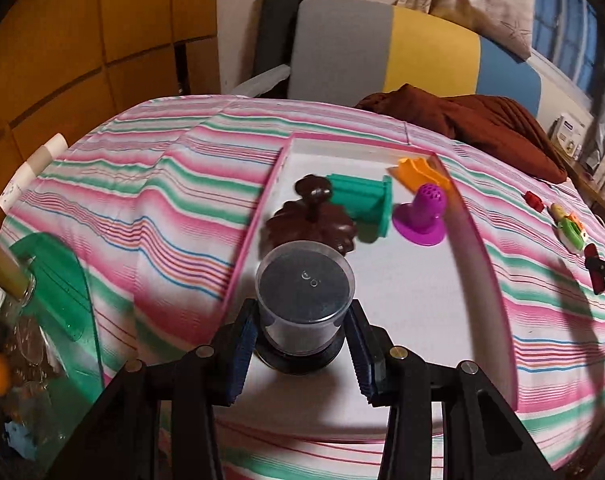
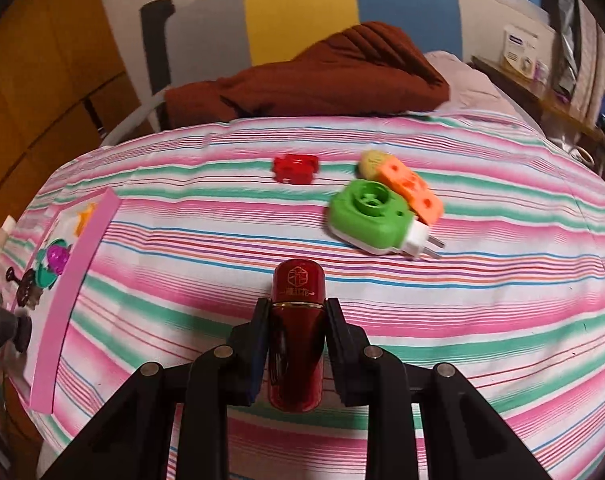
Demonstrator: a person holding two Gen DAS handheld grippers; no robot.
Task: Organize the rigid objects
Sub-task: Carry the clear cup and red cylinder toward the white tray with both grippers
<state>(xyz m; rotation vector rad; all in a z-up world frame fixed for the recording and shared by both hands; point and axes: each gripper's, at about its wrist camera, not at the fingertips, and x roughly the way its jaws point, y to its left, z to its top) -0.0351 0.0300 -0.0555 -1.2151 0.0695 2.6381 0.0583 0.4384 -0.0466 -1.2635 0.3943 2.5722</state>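
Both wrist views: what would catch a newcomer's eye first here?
The left gripper is shut on a clear jar with dark contents, held over the near end of the pink-rimmed tray, which already holds brown, teal, purple and orange toys. The right gripper clamps a glossy red bottle above the striped bedspread, where a green plug-in device lies.

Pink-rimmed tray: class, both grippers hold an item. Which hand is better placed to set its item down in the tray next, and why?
Left, probably. The left gripper already holds its clear jar over the tray. The right gripper grips a red bottle over the striped sheet, well away from the tray.
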